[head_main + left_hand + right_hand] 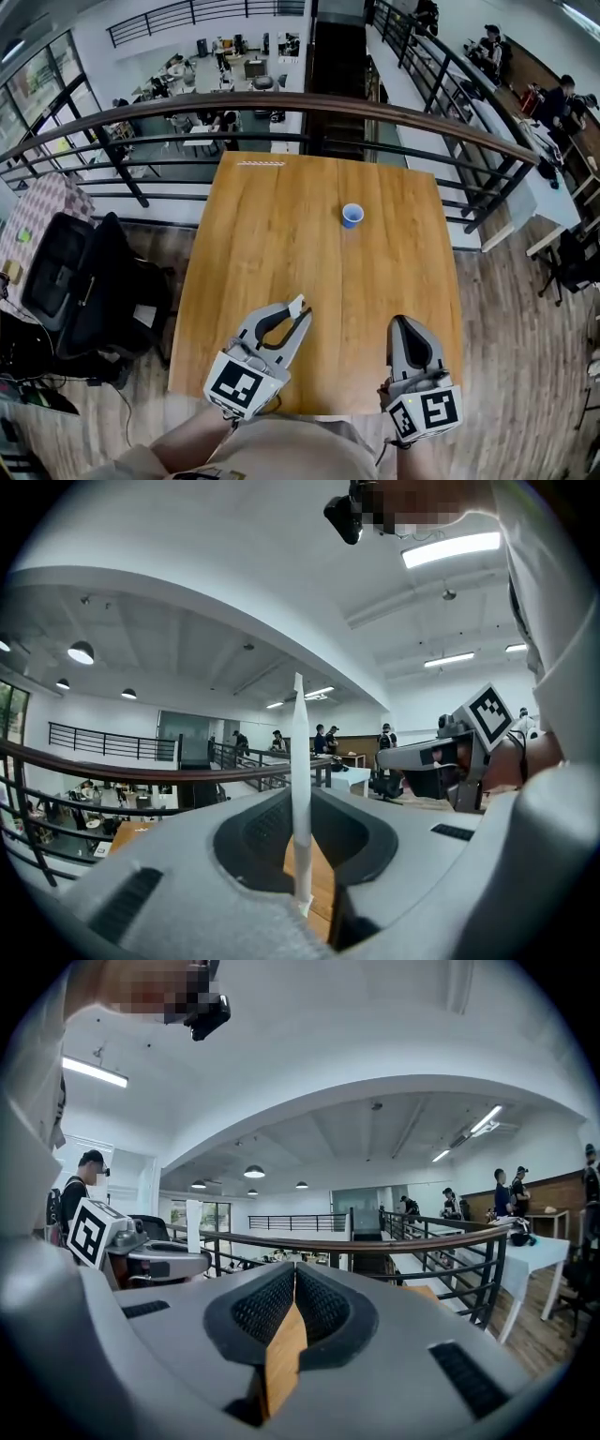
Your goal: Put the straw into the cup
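The left gripper (pixel 298 319) hovers over the near edge of the wooden table (pixel 272 225). Its jaws are closed on a white paper-wrapped straw (pixel 300 780), pinched near its lower end and standing roughly upright. The small blue cup (pixel 352 215) stands open side up, well apart toward the far side and slightly right. To do this well, the straw should probably travel upright until it is above the rim, then tilt lower end first. The grip should open only once that end is inside, since a light cup may tip. The right gripper (pixel 403 324), jaws together on nothing, could steady the cup.
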{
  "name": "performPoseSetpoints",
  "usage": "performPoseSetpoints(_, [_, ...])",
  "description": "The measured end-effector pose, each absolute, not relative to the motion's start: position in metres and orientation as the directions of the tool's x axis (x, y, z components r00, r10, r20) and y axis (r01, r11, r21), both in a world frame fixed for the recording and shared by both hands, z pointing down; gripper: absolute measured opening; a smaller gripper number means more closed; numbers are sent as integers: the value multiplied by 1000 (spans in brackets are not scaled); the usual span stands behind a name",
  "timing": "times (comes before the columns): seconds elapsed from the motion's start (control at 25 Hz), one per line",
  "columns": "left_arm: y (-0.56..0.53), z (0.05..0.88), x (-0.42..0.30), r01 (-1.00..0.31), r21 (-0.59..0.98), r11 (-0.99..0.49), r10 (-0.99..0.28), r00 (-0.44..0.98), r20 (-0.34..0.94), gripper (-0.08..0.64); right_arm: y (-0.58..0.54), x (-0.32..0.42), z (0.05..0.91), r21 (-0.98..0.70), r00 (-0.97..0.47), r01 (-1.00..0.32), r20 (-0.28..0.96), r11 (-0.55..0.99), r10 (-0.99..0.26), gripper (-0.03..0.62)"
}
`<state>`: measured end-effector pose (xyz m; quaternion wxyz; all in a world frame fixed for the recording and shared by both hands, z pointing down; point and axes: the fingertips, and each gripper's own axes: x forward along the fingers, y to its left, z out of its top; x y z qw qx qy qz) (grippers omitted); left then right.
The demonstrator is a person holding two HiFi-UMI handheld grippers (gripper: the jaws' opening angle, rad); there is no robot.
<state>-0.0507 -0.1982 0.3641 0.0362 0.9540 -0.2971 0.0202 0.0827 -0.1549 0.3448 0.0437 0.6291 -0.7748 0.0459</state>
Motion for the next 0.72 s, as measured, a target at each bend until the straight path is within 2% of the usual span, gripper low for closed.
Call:
performPoseSetpoints(0.4, [-243, 369, -6, -566, 58, -822, -563, 824, 67, 55, -203, 118, 354, -39, -238, -971, 128, 235, -963, 21])
performPoseSetpoints(0.72, [-251, 370, -5, -612, 62, -788, -608, 790, 79, 55, -217, 116, 369, -70, -293, -956, 171, 285, -941, 21])
